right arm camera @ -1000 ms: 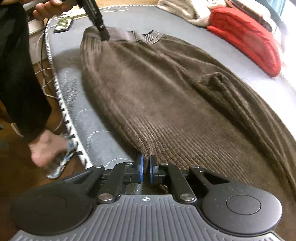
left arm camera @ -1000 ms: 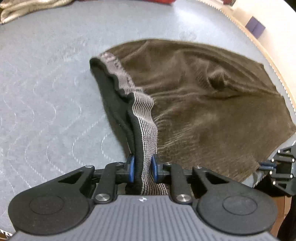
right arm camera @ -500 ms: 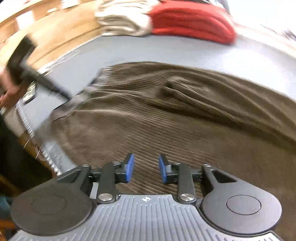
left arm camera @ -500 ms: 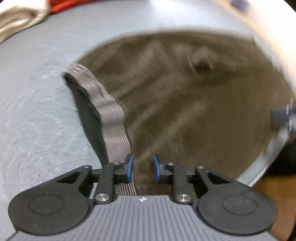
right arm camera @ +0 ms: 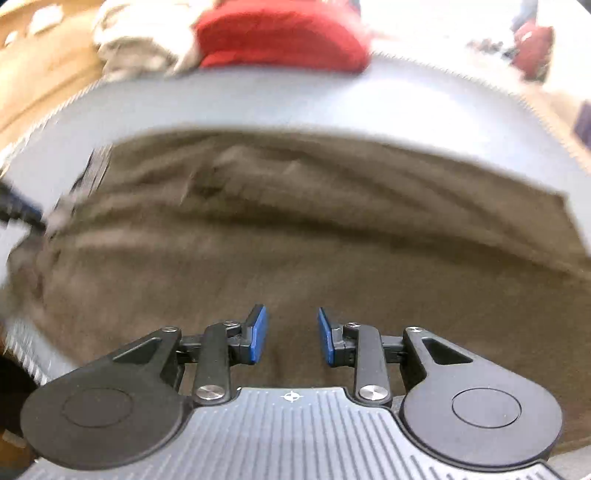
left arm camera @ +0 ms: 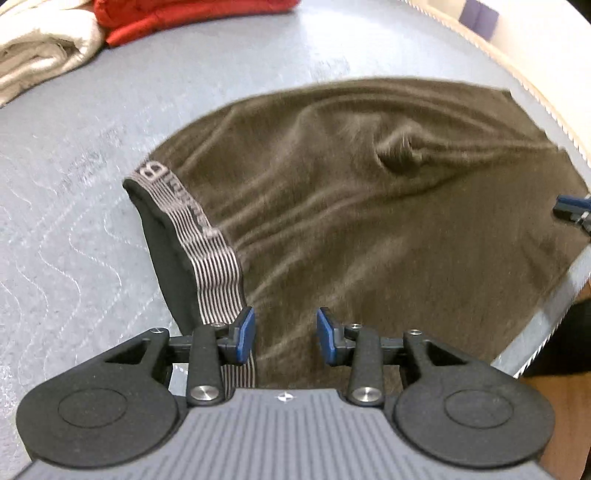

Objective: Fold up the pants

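Observation:
Brown corduroy pants (left arm camera: 369, 206) lie spread on the grey quilted bed (left arm camera: 66, 206), their striped waistband (left arm camera: 207, 251) at the left of the left wrist view. My left gripper (left arm camera: 284, 336) hovers just above the cloth beside the waistband; its jaws are opening and nothing is pressed between the blue pads. In the right wrist view the pants (right arm camera: 295, 243) fill the middle, blurred. My right gripper (right arm camera: 291, 336) stands open over the cloth, holding nothing. The right gripper's blue tip (left arm camera: 572, 210) shows at the right edge of the left wrist view.
Folded red clothing (right arm camera: 280, 33) and cream clothing (right arm camera: 136, 40) sit at the far side of the bed; both also show in the left wrist view, red clothing (left arm camera: 184, 14) beside cream clothing (left arm camera: 40, 55). The bed's zipper-like edge (left arm camera: 561, 295) runs close on the right.
Both grippers let go of the pants: the left released the waistband, the right released the cloth's edge. Both drew back and rose a little, and the right one rolled round.

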Demonstrator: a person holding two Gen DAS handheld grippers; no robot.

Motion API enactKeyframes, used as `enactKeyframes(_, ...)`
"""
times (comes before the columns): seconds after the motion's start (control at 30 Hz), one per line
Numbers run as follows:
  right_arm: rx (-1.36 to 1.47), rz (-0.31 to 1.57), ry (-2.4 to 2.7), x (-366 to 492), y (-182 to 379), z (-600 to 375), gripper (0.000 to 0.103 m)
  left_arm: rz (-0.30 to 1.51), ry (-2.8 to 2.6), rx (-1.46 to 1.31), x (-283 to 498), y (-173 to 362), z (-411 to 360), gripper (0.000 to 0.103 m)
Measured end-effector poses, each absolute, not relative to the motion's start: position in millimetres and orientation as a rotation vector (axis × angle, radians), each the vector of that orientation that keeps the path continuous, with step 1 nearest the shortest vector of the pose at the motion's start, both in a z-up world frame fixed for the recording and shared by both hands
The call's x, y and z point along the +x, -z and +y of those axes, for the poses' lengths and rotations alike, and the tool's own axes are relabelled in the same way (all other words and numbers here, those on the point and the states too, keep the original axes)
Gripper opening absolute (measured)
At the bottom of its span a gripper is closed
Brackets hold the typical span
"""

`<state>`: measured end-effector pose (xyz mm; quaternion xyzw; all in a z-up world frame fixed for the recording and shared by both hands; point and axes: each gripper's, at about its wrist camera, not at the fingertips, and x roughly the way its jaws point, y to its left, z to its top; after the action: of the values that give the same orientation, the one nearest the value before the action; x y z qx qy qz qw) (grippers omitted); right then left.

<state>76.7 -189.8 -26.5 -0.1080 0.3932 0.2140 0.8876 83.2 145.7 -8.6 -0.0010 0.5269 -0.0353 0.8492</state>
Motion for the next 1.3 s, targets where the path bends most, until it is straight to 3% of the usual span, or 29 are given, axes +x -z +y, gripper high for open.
enactKeyframes(0.1,-0.27,0.647,-0.405,81.6,-15.2,-203.0,0.032,1.066,0.044,-0.082,89.6,-0.5,158.8,0.04)
enactKeyframes(0.17,-0.238,0.581,-0.39,91.3,-41.2,-218.1,0.038,1.034,0.02,-0.115,93.1,-8.4,166.2,0.04)
enactKeyframes(0.23,-0.186,0.539,-0.377,105.1,-64.9,-236.6,0.044,1.001,-0.003,-0.134,96.3,-18.9,170.9,0.031)
enactKeyframes(0.27,-0.167,0.529,-0.371,111.7,-70.5,-242.9,0.046,0.986,-0.01,-0.149,98.8,-21.4,172.3,0.019)
enactKeyframes(0.3,-0.145,0.52,-0.356,120.4,-73.5,-250.7,0.046,0.975,-0.016,-0.162,101.5,-23.2,174.2,0.013)
enactKeyframes(0.4,-0.077,0.523,-0.283,140.6,-59.6,-267.7,0.045,0.94,-0.046,-0.193,109.2,-27.3,175.5,0.006)
enactKeyframes(0.53,-0.061,0.573,-0.121,153.9,-29.1,-273.5,0.038,0.905,-0.084,-0.221,120.0,-35.6,175.1,0.006)
enactKeyframes(0.67,0.013,0.48,-0.141,159.2,-38.1,-280.6,0.038,0.853,-0.091,-0.24,129.3,-53.6,172.2,0.006)
enactKeyframes(0.97,0.078,0.541,-0.158,179.2,-30.6,-293.9,0.038,0.839,0.001,-0.283,209.9,-78.0,178.3,0.006)
enactKeyframes(1.13,0.084,0.552,-0.158,176.2,-33.4,-296.7,0.038,0.809,0.001,-0.312,262.3,-43.6,196.9,0.007)
enactKeyframes(1.23,0.069,0.559,-0.157,179.1,-32.3,-297.2,0.038,0.886,-0.043,-0.39,278.9,-4.0,211.0,0.007)
enactKeyframes(1.3,0.052,0.564,-0.157,181.5,-30.8,-295.9,0.038,0.914,-0.061,-0.316,292.5,8.2,210.4,0.016)
